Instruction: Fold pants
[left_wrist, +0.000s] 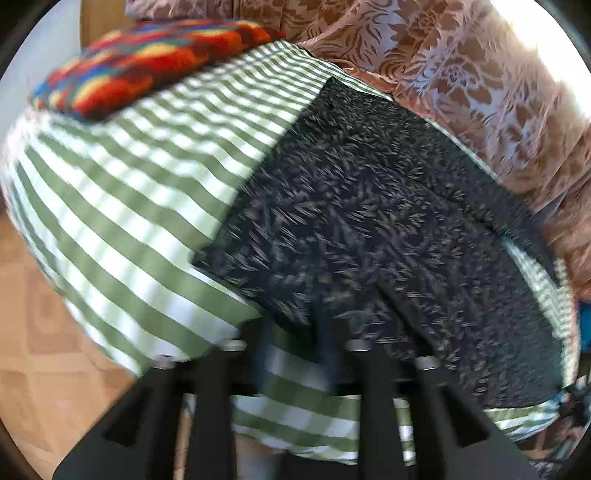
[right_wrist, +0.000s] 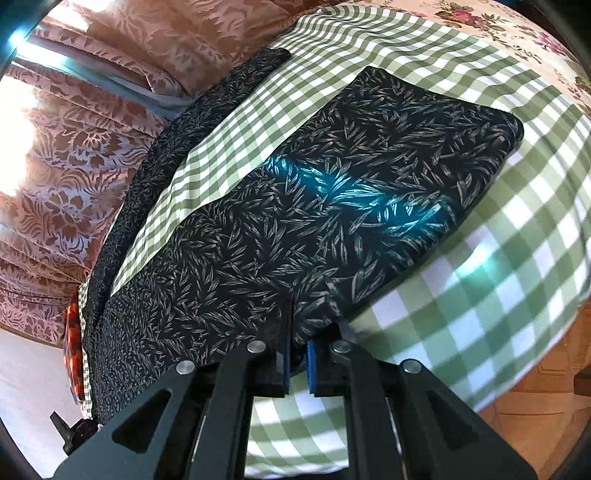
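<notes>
The pants (right_wrist: 332, 192) are dark with a pale leaf print and lie on a green-and-white checked cloth (right_wrist: 480, 280). One leg lies folded over toward the right; the other leg (right_wrist: 207, 110) stretches along the far edge. My right gripper (right_wrist: 295, 354) is shut on the near hem of the pants, blue pads pinching the fabric. In the left wrist view the pants (left_wrist: 369, 221) spread to the right, and my left gripper (left_wrist: 295, 354) holds their near edge; its fingertips are blurred and partly hidden by fabric.
A pink floral curtain (left_wrist: 461, 74) hangs behind the table. A multicoloured knitted cushion (left_wrist: 147, 62) lies at the cloth's far left. A floral cloth (right_wrist: 517, 33) covers the far right. Tiled floor (left_wrist: 44, 350) lies below the table's edge.
</notes>
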